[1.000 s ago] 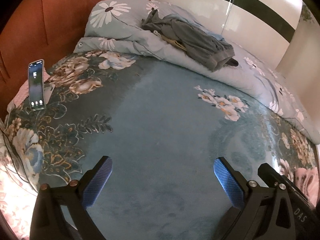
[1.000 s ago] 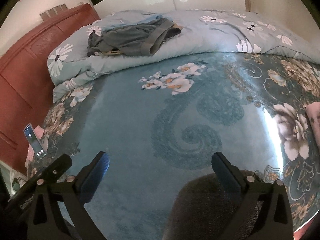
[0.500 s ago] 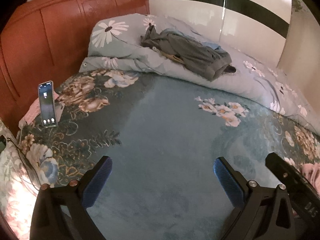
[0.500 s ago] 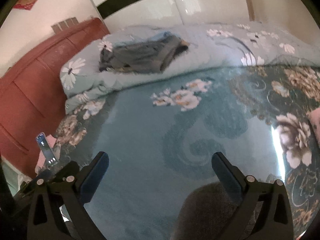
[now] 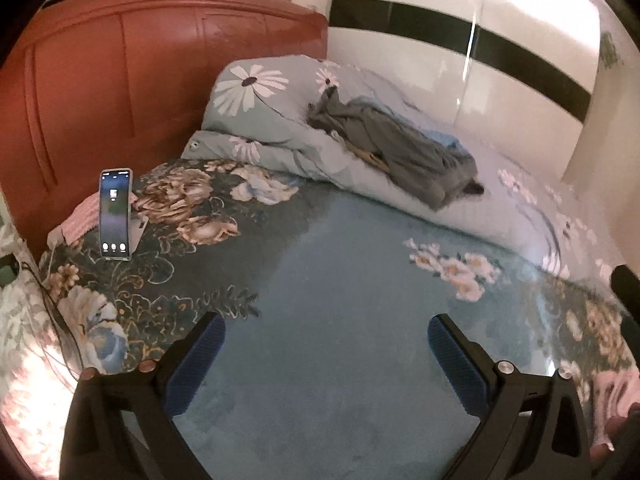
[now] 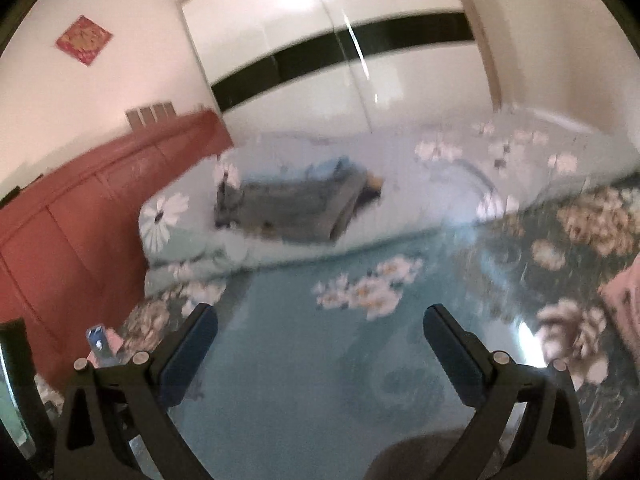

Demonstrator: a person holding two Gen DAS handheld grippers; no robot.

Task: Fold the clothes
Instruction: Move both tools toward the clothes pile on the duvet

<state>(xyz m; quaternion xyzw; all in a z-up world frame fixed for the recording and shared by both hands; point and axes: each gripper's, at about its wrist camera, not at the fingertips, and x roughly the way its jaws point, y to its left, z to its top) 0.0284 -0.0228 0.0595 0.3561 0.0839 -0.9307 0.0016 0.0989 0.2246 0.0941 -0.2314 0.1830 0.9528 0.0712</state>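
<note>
A crumpled pile of grey clothes [image 5: 400, 152] lies on a rolled pale floral quilt [image 5: 280, 128] at the far side of the bed; it also shows, blurred, in the right wrist view [image 6: 296, 208]. My left gripper [image 5: 326, 332] is open and empty, held over the teal floral bedspread [image 5: 320, 272], well short of the clothes. My right gripper [image 6: 320, 322] is open and empty too, also over the bedspread and far from the pile.
A phone [image 5: 115, 214] stands propped with its screen lit at the bed's left edge, by a pink cloth [image 5: 82, 216]. A red-brown wooden headboard [image 5: 120, 72] lines the left. A white wardrobe with a black band [image 5: 460, 40] stands behind the bed.
Both grippers have tilted upward and drawn back, so more of the headboard, wall and wardrobe shows. The right view is now motion-blurred. The clothes have not moved.
</note>
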